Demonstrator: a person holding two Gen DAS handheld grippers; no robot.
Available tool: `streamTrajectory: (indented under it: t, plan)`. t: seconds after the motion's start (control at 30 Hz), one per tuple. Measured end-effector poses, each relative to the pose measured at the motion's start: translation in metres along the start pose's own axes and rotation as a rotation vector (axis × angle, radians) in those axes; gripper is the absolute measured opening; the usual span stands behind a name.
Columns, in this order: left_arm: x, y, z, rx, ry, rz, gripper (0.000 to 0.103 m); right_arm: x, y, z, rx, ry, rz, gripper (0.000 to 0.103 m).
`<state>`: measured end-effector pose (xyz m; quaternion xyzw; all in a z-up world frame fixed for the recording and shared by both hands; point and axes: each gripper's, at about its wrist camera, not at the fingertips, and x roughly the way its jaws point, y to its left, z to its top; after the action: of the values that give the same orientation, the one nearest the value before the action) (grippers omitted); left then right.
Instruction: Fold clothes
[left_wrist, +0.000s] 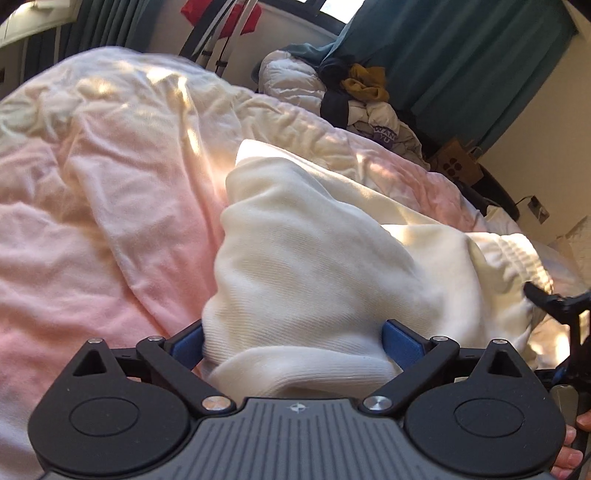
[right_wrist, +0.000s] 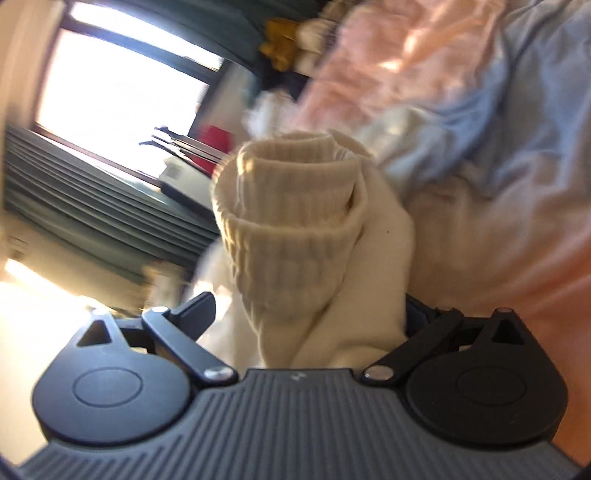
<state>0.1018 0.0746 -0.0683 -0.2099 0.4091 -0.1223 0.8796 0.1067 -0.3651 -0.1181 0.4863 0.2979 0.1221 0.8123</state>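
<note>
Left wrist view: cream sweater (left_wrist: 314, 266) lies bunched on the pink duvet (left_wrist: 110, 221) of the bed, one thick fold running into the left claw (left_wrist: 293, 343).
Left claw state: spread wide; blue pads (left_wrist: 400, 341) stand either side of the fold. Cloth fills the gap, but no squeeze shows.
Right wrist view: ribbed cuff (right_wrist: 291, 221) of the same sweater stands up, rolled on itself, in front of the right claw (right_wrist: 310, 314).
Right claw state: spread wide, cloth between the jaws; picture is blurred, so contact on the far side cannot be told.
Step in hand: judged to be setting the sweater down or re-gripping it.
Method: unroll the cuff and flatten the body before any fold.
Grip advice: pinch a single layer at an edge, not a bunch.
Risk: the soft, rumpled duvet may spoil a clean crease.
</note>
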Motion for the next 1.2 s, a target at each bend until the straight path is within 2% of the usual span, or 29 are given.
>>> streamTrajectory:
  t: [0.03, 0.13, 0.2, 0.23, 0.27, 0.33, 0.4, 0.47, 0.7, 0.83, 0.97, 1.1, 1.2]
  plan:
    - [0.001, 0.004, 0.001, -0.023, 0.002, -0.017, 0.099, 0.000, -0.001, 0.001, 0.014, -0.004, 0.008, 0.102]
    - [0.006, 0.014, 0.002, -0.080, 0.010, -0.067, 0.095, 0.011, -0.017, 0.001, 0.086, 0.016, -0.100, 0.100]
    - [0.008, 0.019, 0.002, -0.110, 0.005, -0.085, 0.090, 0.017, -0.026, 0.000, 0.129, 0.021, -0.128, 0.088]
    - [0.007, 0.022, 0.002, -0.127, -0.001, -0.092, 0.084, 0.020, -0.028, 0.000, 0.138, 0.020, -0.139, 0.080]
    - [0.007, 0.025, 0.002, -0.143, -0.007, -0.099, 0.078, 0.019, -0.025, 0.001, 0.126, 0.012, -0.144, 0.076]
    - [0.003, 0.029, 0.004, -0.182, -0.021, -0.116, 0.068, 0.014, -0.016, 0.000, 0.104, -0.006, -0.135, 0.058]
    - [-0.002, 0.032, 0.005, -0.217, -0.031, -0.137, 0.060, 0.008, -0.008, -0.001, 0.075, -0.018, -0.124, 0.052]
    - [-0.009, 0.032, 0.007, -0.237, -0.057, -0.175, 0.050, 0.002, 0.000, -0.002, 0.052, -0.030, -0.109, 0.049]
    - [-0.050, 0.008, 0.025, -0.285, -0.097, -0.299, 0.045, -0.042, 0.037, 0.016, 0.034, -0.097, 0.039, 0.045]
    - [-0.070, -0.040, 0.034, -0.253, -0.135, -0.353, 0.045, -0.081, 0.054, 0.035, 0.017, -0.145, 0.111, 0.045]
    - [-0.074, -0.110, 0.036, -0.196, -0.152, -0.422, 0.045, -0.144, 0.058, 0.063, -0.010, -0.241, 0.149, 0.045]
    - [-0.055, -0.197, 0.028, -0.135, -0.134, -0.505, 0.045, -0.214, 0.045, 0.097, -0.027, -0.351, 0.145, 0.045]
    - [-0.030, -0.263, 0.011, -0.094, -0.092, -0.573, 0.045, -0.268, 0.027, 0.119, -0.034, -0.440, 0.122, 0.045]
